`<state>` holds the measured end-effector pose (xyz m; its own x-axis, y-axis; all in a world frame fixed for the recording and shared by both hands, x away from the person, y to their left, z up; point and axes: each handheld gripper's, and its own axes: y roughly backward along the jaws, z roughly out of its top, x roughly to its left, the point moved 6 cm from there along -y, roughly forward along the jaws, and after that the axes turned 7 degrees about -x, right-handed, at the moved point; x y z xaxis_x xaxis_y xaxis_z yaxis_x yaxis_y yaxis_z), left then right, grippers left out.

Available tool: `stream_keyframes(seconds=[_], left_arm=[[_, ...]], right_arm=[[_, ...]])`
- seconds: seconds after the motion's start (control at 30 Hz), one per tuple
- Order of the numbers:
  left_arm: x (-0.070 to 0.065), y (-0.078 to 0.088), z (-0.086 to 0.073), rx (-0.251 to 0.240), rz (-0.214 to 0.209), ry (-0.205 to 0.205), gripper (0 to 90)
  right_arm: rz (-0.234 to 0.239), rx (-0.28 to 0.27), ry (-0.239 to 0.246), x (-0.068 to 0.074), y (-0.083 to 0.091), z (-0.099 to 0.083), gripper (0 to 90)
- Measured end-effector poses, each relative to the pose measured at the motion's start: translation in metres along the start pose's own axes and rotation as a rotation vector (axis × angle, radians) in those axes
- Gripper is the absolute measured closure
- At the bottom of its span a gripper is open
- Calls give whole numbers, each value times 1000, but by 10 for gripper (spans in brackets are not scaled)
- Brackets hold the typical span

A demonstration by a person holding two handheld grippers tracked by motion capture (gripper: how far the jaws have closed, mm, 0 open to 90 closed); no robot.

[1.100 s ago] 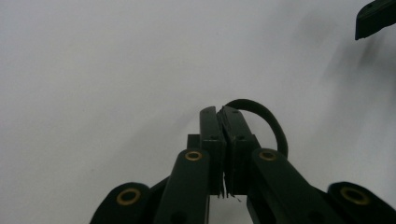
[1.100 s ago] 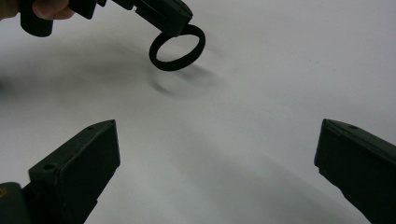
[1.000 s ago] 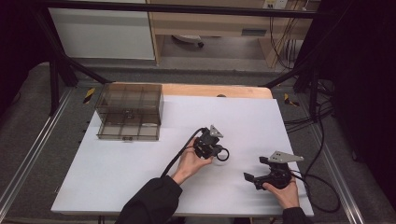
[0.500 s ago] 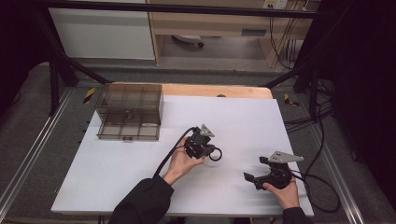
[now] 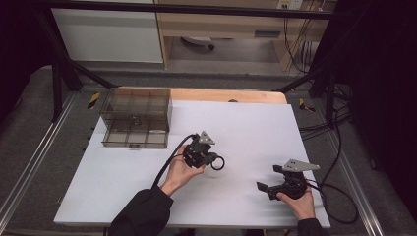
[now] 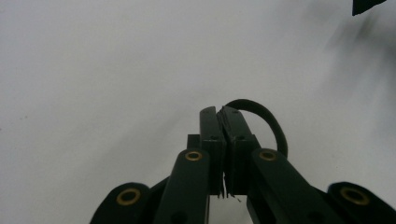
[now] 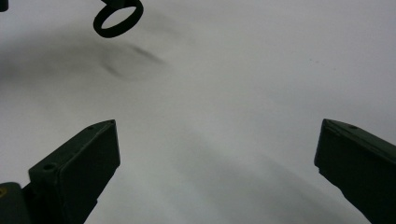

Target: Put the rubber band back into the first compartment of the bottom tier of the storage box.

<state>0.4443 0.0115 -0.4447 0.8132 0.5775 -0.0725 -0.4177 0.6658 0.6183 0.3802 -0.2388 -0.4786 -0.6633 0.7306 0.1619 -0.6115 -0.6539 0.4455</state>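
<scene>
The clear compartment box (image 5: 136,118) stands at the far left corner of the desk (image 5: 255,123) and serves as the reference landmark. To the right of the box and nearer the person, the left claw (image 5: 212,160) is pressed together on a black ring (image 5: 218,162), pinching one side of its band so that the loop projects beyond the jaw tips; in the left gripper view the ring (image 6: 261,119) arcs out to the right of the closed jaws. The ring is lifted just clear of the desk, judging by its shadow. Farther right from the box, the right claw (image 5: 268,188) is spread wide and empty, pointing back toward the ring. The box lies up and to the left of the ring, so the left hand is the nearer carrier.
</scene>
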Motion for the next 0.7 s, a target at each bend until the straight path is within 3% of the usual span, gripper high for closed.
stream_keyframes(seconds=[0.7], left_arm=[[18, 30, -18, 4, 23, 19, 870]], right_arm=[[-1, 4, 1, 0, 0, 0, 8]])
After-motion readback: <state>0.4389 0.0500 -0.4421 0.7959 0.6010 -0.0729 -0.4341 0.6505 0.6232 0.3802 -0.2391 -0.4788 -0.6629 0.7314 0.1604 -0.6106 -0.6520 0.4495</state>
